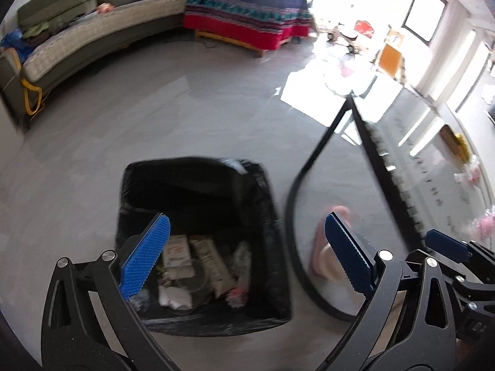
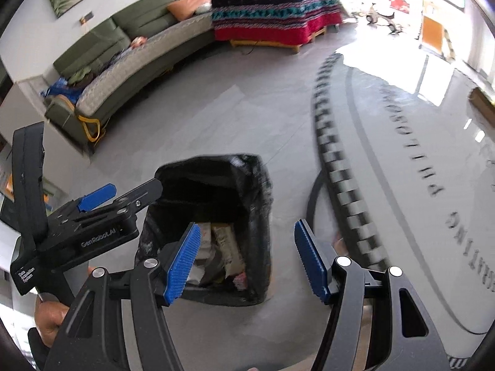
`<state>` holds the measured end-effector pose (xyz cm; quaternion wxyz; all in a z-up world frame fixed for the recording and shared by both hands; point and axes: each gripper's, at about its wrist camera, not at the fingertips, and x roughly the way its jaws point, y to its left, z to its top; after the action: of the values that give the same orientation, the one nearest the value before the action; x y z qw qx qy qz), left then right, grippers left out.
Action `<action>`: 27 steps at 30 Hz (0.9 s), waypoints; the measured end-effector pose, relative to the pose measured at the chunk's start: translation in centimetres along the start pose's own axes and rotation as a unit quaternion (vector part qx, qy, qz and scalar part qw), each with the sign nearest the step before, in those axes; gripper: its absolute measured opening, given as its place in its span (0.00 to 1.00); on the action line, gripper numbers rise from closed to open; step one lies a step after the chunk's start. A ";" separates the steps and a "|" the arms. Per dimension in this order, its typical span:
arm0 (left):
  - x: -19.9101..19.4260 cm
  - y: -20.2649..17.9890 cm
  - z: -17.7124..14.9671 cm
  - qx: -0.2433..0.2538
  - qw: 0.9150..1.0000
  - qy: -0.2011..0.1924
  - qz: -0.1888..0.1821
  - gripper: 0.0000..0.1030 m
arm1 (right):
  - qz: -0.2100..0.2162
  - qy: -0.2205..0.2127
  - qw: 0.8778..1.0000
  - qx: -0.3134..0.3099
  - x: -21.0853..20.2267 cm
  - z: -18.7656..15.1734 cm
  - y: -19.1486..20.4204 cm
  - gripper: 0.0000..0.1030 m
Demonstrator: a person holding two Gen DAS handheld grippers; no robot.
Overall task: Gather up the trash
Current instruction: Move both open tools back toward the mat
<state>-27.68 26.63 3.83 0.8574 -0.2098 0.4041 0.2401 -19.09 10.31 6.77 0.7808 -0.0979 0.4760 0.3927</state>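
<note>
Left gripper (image 1: 247, 253) open, nothing held, above black-lined bin (image 1: 201, 247). Bin holds trash (image 1: 198, 266). Right gripper (image 1: 448, 247) at lower right.

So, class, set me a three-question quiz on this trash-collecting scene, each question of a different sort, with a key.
1. True or false: the black-lined trash bin is empty.
2. Multiple choice: the left tool and the right tool are A) both open and holding nothing, B) both shut on trash, C) one open, one shut.
3. Fill in: on the far side of the floor stands a long green ____, next to a bed draped in a patterned blanket.

Key:
1. False; paper and wrappers lie in the bottom of the bin.
2. A.
3. Sofa.
</note>
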 end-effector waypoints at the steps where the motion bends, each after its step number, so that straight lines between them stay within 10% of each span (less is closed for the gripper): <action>1: 0.0 -0.7 0.3 0.006 1.000 -0.001 -0.006 0.94 | -0.005 -0.004 1.000 0.004 -0.3 0.2 -0.6 0.62; 12: 0.5 -14.1 3.8 0.098 0.991 -0.001 -0.088 0.94 | -0.082 -0.055 0.991 0.093 -6.2 1.1 -12.2 0.62; 27: 3.3 -32.3 3.2 0.220 0.960 0.043 -0.166 0.94 | -0.199 -0.082 0.946 0.241 -13.2 -2.6 -30.9 0.62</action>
<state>-5.13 3.46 8.46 0.8922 -0.0900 0.4426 -0.0098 -2.08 -18.72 9.42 0.8797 0.0335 0.4616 0.1097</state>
